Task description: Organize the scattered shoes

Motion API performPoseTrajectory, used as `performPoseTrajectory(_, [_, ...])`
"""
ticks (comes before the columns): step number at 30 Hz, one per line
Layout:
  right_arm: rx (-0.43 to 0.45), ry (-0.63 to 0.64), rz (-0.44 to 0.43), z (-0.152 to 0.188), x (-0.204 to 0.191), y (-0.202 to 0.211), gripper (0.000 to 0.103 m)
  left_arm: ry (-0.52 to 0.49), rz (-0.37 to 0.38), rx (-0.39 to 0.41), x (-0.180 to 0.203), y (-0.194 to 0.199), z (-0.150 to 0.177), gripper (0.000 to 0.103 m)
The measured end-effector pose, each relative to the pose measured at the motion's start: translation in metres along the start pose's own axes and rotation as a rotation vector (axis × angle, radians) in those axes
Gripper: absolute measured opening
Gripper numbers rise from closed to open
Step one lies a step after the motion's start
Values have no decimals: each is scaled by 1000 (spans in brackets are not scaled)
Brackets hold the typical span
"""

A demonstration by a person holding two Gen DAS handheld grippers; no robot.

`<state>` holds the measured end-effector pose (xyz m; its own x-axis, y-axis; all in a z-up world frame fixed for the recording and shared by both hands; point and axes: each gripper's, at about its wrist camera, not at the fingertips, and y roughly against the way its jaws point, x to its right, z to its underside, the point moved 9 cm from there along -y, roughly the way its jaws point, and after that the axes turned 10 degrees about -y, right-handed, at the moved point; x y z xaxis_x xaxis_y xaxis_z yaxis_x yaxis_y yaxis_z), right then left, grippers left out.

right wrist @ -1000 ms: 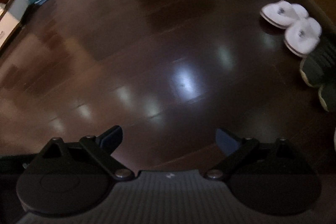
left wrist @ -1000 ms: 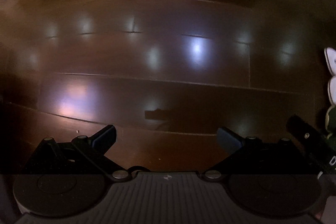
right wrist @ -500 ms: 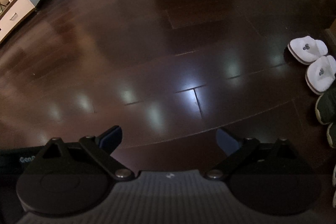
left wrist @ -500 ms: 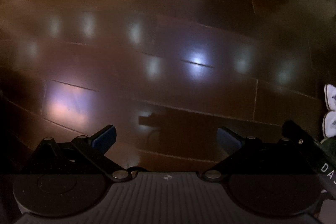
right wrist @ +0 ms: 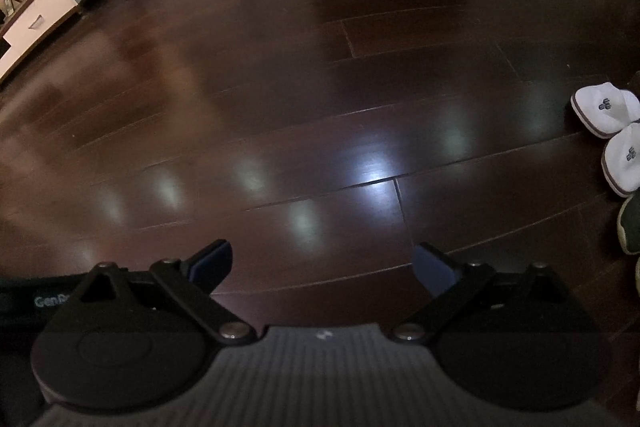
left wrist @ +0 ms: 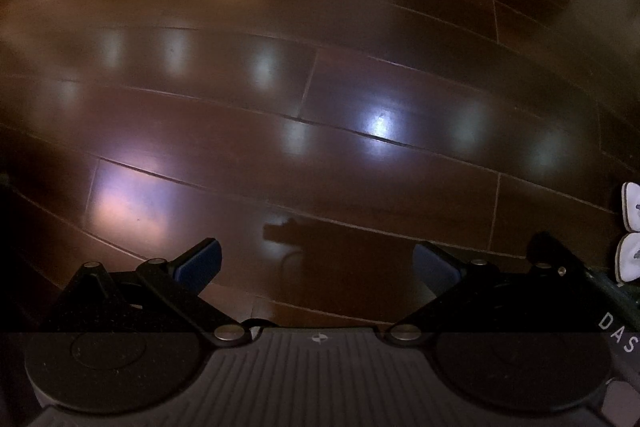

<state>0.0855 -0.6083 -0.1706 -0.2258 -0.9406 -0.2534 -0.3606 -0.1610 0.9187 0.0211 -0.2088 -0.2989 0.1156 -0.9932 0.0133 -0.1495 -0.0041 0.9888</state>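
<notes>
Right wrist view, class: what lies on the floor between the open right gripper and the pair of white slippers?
Nothing: in the right wrist view only bare dark wood floor separates the right gripper from the white slippers.

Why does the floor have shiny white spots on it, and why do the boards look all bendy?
In both wrist views the spots are lamp glare bouncing off the glossy dark wooden floor, brightest near the middle of the left view. The fisheye lens curves the straight boards. The room is dim, so in the right wrist view only the white slippers stand out clearly.
</notes>
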Motion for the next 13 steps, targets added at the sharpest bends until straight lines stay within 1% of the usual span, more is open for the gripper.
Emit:
performPoseTrajectory(6, [1,-2,8,1,0,0,98,-5,6,8,-3,1,10,103])
performPoseTrajectory(10, [4,2,16,5,-4,1,99,4,14,9,-14,8,17,103])
performPoseTrajectory(13, [5,7,21,6,-6,2,99,10,22,6,-13,6,19,103])
